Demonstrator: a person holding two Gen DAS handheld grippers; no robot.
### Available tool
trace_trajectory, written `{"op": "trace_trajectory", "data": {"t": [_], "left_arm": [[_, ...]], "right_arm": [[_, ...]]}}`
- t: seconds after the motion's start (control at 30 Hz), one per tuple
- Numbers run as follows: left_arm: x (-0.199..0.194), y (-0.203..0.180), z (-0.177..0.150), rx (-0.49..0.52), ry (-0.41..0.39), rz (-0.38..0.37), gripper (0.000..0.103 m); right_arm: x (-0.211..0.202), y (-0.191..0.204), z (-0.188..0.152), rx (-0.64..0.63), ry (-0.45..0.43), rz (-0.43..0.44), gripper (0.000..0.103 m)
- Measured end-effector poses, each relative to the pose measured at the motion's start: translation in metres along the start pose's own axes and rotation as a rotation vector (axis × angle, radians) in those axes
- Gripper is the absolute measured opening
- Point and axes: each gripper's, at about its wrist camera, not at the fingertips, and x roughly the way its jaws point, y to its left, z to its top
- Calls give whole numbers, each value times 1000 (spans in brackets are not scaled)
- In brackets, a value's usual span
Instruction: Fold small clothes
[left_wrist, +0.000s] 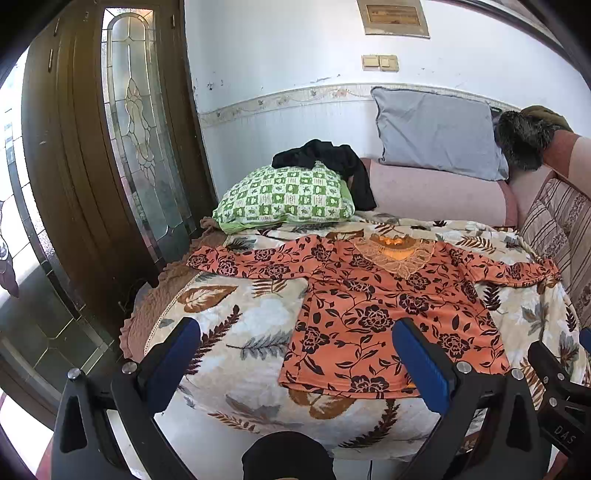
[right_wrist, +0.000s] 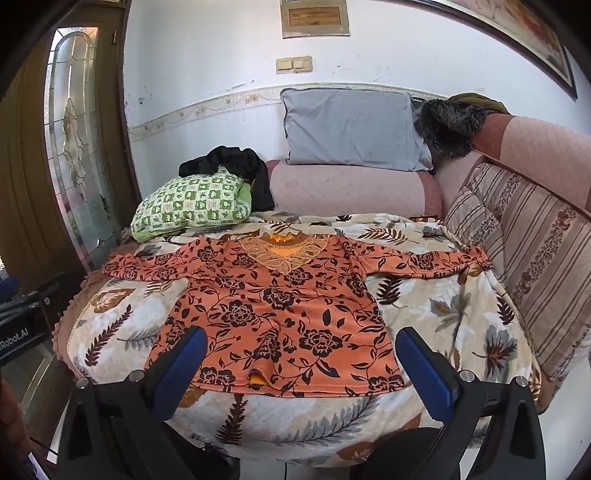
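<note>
An orange blouse (left_wrist: 373, 306) (right_wrist: 280, 306) with a dark flower print and a lace neckline lies flat, face up, on the leaf-patterned blanket (left_wrist: 243, 332) (right_wrist: 443, 317). Both sleeves are spread out sideways and the hem is nearest me. My left gripper (left_wrist: 295, 328) hovers open above the blanket, just short of the blouse's left hem corner, with nothing between its blue pads. My right gripper (right_wrist: 301, 338) is open too, held over the hem's middle, apart from the cloth. The right gripper's body (left_wrist: 557, 391) shows at the left wrist view's right edge.
A green checked pillow (left_wrist: 288, 199) (right_wrist: 192, 203) with a black garment (left_wrist: 332, 158) (right_wrist: 236, 162) on it lies behind the blouse. A grey cushion (left_wrist: 439, 136) (right_wrist: 351, 129) leans on the wall. Striped sofa cushions (right_wrist: 524, 251) line the right side. A wooden glass door (left_wrist: 110, 147) stands left.
</note>
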Motion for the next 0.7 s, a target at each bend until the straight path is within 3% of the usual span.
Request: {"op": "trace_trajectory", "data": {"t": [0.7], "left_arm": [[17,-8,-4,14,37,6,103]], "right_arm": [[25,-2,-7,9,59,13,103]]}}
